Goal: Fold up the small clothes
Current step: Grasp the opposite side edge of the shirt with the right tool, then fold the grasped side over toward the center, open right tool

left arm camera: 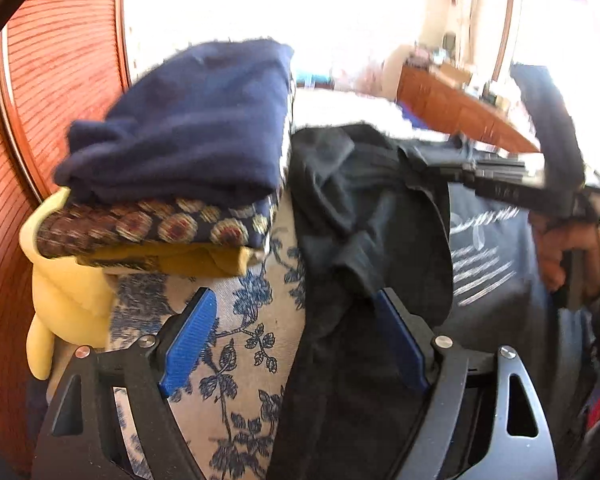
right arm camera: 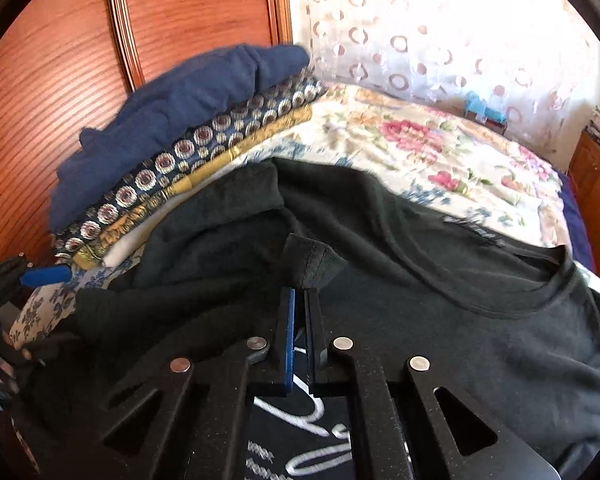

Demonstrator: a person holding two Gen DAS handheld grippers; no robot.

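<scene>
One black T-shirt with white lettering lies crumpled on a floral bedspread. The right gripper has its two fingers pressed together on a hemmed edge of the shirt. The left gripper is spread wide, one blue pad bare, the other against the shirt. Beside the shirt, one stack of three folded pieces: navy, patterned, gold.
</scene>
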